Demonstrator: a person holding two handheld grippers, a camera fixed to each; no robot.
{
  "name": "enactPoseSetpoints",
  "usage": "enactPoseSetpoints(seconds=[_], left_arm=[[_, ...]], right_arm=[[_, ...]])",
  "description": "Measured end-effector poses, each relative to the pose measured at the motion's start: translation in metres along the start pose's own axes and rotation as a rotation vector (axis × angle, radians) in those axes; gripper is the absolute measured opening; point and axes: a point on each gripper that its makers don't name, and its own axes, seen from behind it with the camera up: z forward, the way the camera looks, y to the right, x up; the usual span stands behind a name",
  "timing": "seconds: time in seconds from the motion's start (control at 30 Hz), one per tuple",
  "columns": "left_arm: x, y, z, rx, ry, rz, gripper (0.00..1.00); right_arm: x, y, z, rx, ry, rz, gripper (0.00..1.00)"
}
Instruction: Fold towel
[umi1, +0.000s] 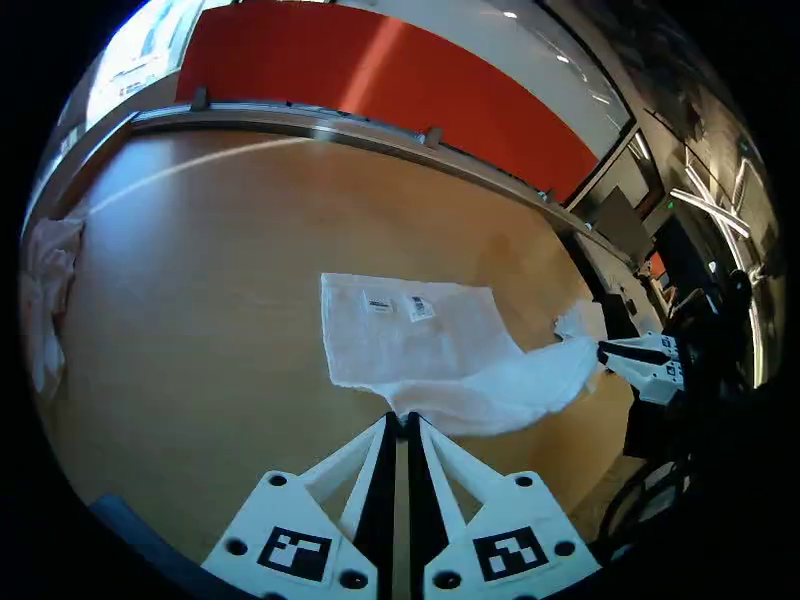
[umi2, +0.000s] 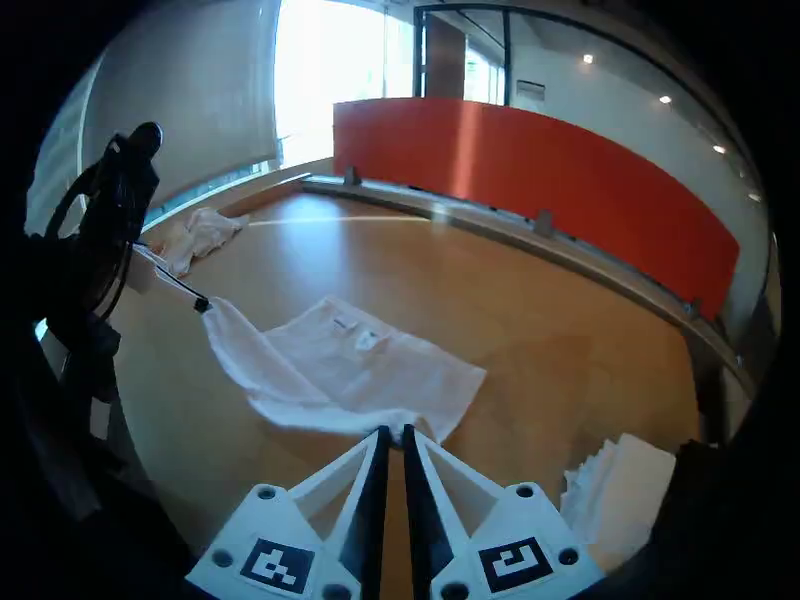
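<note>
The left gripper has its fingers pressed together on one corner of the white towel, and the right gripper is clamped in the same way on the neighbouring corner. Both corners are raised a little off the wooden bench (the edge between them hangs slack). The rest of the towel lies flat ahead of the fingertips. A stack of folded cloths sits just right of the right gripper.
</note>
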Motion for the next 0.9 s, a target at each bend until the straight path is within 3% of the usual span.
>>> enactPoseSetpoints(seconds=[0.27,0.57,0.9], left_arm=[[0.023,-0.007,0.021,-0.003,0.009,-0.047,0.07],[0.047,-0.024,0.052,0.001,0.002,-0.092,0.07],[0.051,-0.041,0.090,0.023,-0.042,-0.072,0.07]], right_arm=[[0.016,0.025,0.024,-0.014,0.003,0.002,0.10],[0.024,0.049,0.060,-0.020,-0.015,0.018,0.10],[0.010,0.065,0.094,-0.031,-0.063,0.048,0.10]])
